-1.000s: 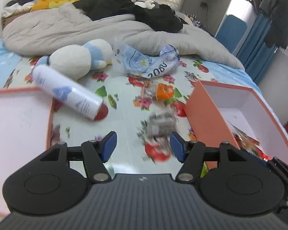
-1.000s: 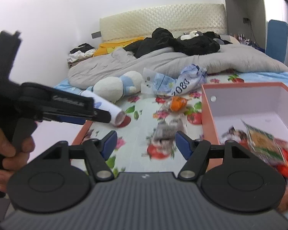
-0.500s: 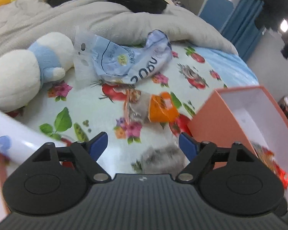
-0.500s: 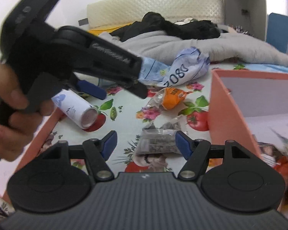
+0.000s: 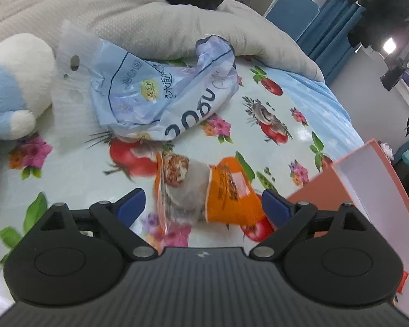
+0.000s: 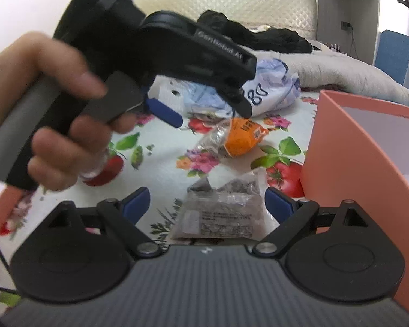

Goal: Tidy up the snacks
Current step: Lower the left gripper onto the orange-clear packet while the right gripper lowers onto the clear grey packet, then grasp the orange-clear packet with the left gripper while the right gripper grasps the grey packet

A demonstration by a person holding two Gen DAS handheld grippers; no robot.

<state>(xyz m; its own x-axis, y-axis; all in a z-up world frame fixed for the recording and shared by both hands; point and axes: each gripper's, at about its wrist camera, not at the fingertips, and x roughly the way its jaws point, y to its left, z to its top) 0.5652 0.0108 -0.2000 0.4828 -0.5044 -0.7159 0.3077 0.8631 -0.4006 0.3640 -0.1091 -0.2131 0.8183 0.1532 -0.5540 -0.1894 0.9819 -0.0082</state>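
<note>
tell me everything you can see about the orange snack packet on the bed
The orange snack packet is a small crinkly plastic pouch: one half printed orange with dark lettering, the other clear, showing brownish nutty pieces inside, with an orange sealed edge. It lies flat on its side on the fruit-and-flower bedsheet, just in front of the crumpled pale blue bag and left of the orange box. The left gripper frames it with jaws open, not visibly gripping it.
</note>
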